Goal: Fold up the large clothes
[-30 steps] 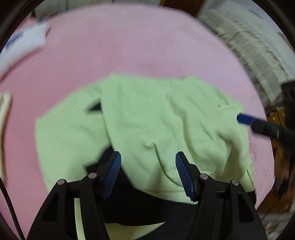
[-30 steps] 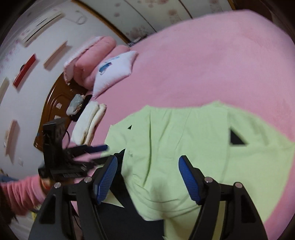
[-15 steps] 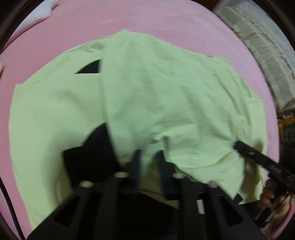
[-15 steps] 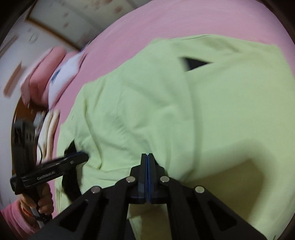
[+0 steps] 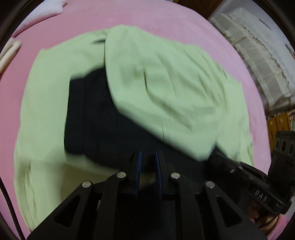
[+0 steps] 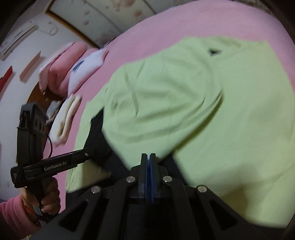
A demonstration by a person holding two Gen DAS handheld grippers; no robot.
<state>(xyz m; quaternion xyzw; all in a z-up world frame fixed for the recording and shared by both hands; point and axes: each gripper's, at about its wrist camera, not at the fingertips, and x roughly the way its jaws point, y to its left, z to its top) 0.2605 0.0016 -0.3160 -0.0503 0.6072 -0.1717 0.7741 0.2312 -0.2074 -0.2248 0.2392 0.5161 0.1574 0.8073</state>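
A large light-green garment (image 5: 166,86) with a dark navy panel (image 5: 95,120) lies on a pink bed (image 5: 147,16); it also shows in the right wrist view (image 6: 184,103). My left gripper (image 5: 148,157) is nearly closed on the garment's near edge at the navy part. My right gripper (image 6: 148,157) is shut on the near green edge. Both hold the near end lifted and a green layer is folded over. The left gripper also shows in the right wrist view (image 6: 88,153), and the right gripper's body in the left wrist view (image 5: 254,177).
Pink and white pillows (image 6: 73,72) and folded cream towels (image 6: 66,114) lie at the bed's head. A white lace-covered surface (image 5: 258,61) stands beside the bed. An air conditioner (image 6: 18,40) hangs on the wall.
Both grippers went from open above the garment to shut on its near edge. They have since lifted it, baring more of the navy panel.
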